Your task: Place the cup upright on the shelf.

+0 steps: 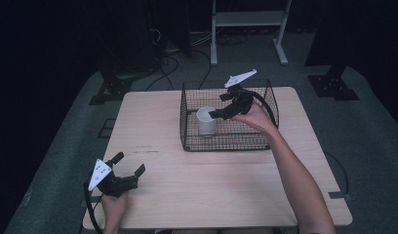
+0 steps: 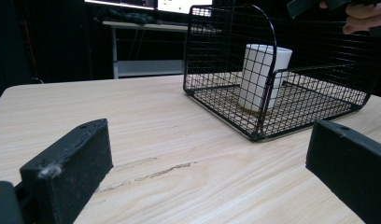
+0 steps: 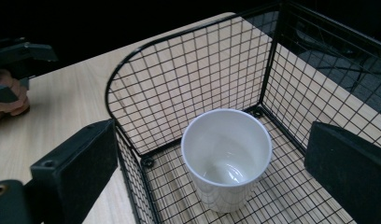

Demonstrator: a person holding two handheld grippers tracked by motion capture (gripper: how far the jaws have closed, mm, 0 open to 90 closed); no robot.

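white cup [image 3: 226, 156] | upright, apparently empty | inside wire basket [image 3: 188, 79]

From the left gripper [image 2: 207, 163], the wire basket [image 2: 226, 56] ahead screens the white cup [image 2: 263, 74] behind its mesh, and the frame's top edge cuts the right gripper [image 2: 314, 5]. Beneath the right gripper [image 3: 207, 158], the cup's [image 3: 226, 158] base is cropped; the far left gripper [image 3: 16, 60] runs offside.

The wire basket [image 1: 229, 141] walls the white cup [image 1: 206, 121] on every side, so the only way in is from above (its top is open). The table [image 1: 158, 195] around the left gripper [image 1: 128, 164] lies bare.
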